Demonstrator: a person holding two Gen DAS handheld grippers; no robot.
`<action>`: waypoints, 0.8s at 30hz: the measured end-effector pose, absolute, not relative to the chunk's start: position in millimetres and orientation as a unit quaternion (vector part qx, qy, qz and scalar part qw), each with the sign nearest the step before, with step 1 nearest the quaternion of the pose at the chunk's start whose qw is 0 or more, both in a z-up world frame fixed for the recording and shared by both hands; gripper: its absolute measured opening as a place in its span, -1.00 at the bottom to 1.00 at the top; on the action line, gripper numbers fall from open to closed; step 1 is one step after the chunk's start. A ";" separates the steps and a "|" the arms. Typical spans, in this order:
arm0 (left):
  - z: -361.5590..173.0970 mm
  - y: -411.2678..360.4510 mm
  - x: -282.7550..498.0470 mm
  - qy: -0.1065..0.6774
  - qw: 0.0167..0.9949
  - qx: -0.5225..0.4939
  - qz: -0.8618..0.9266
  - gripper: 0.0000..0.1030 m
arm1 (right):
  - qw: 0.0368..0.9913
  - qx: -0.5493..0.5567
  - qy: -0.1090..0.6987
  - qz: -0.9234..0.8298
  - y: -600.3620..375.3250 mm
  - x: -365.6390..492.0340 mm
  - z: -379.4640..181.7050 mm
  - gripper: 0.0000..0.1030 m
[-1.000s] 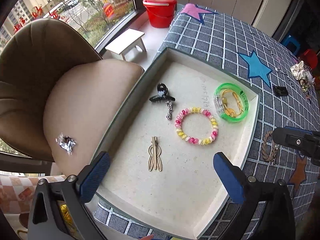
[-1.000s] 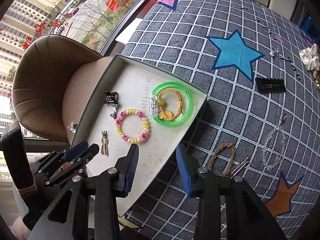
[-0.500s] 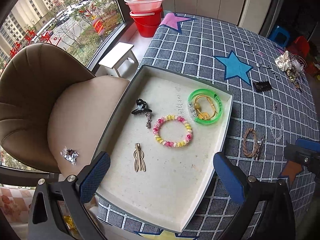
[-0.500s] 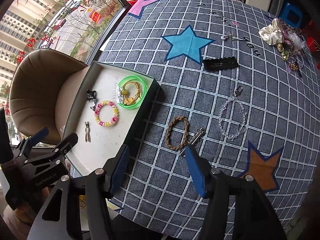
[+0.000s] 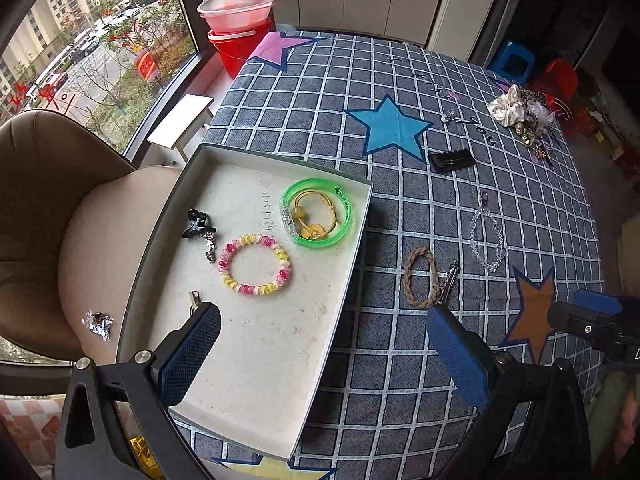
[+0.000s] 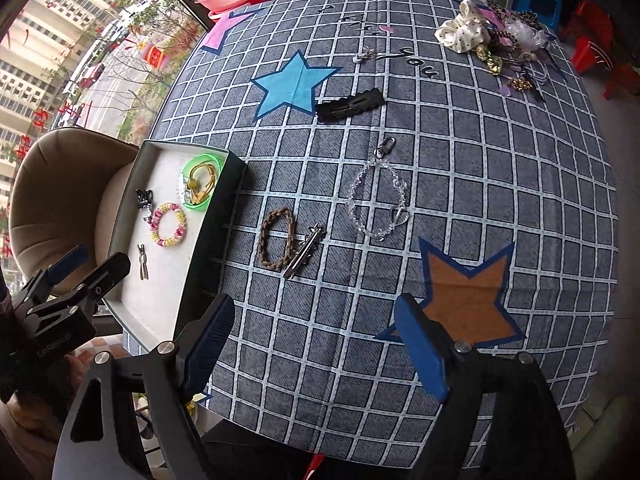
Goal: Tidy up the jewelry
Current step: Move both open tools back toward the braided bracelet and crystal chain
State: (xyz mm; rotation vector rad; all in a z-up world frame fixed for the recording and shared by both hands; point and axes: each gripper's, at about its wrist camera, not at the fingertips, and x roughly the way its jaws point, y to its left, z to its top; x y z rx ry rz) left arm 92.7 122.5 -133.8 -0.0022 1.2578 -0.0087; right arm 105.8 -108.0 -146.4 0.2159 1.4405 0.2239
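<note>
**A:** Braided bracelet [image 6: 277, 239] lies just beside the tray [image 6: 219, 216], touching a metal clip [image 6: 305, 250]. Handling?

**B:** Probably light, soft, floppy; pinch one braided side. Right gripper [image 6: 316, 346] is empty, jaws opening wide; left gripper [image 5: 320, 356] is wide, empty.

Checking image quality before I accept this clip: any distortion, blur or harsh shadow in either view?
Left wrist view: strong fisheye bending of the tablecloth grid, sharp, soft daylight, tray casts a mild shadow. Right wrist view: the same bulge, sharp, dark corners.

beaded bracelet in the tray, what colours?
Pink and yellow beads with some white ones, on the beaded bracelet lying in the tray. Clearest in the left wrist view.
</note>
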 end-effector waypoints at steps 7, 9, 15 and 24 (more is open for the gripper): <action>-154.3 75.8 94.6 0.616 0.787 0.026 -0.016 1.00 | 0.731 0.102 0.672 0.068 -146.7 101.2 -160.7 0.65; -162.1 63.6 95.9 0.624 0.780 0.035 -0.018 1.00 | 0.727 0.101 0.677 0.060 -154.7 104.0 -166.6 0.65; -185.5 37.9 100.9 0.641 0.766 0.041 -0.012 1.00 | 0.718 0.088 0.689 0.057 -165.6 123.2 -186.0 0.65; -214.5 24.2 101.2 0.659 0.752 0.024 0.000 1.00 | 0.710 0.058 0.697 0.083 -162.2 160.4 -210.9 0.64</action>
